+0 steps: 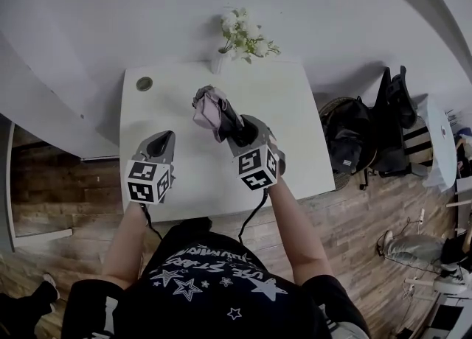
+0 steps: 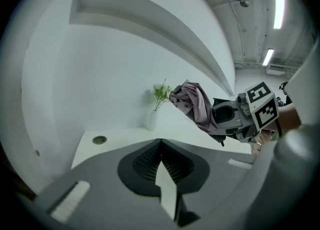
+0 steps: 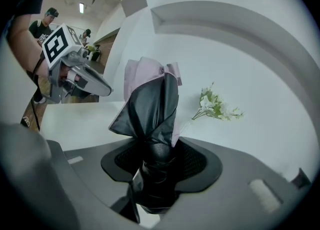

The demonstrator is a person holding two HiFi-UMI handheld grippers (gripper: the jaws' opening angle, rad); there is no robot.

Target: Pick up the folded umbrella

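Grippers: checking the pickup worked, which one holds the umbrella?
The right gripper: its jaws clamp the folded umbrella, while the left gripper is shut on nothing.

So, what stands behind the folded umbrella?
A white vase of flowers, at the table's far edge. The right tool covers the umbrella's lower end.

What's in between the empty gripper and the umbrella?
Nothing. In the head view, only bare white table shows between the left gripper and the folded umbrella, which the right gripper holds above the table.
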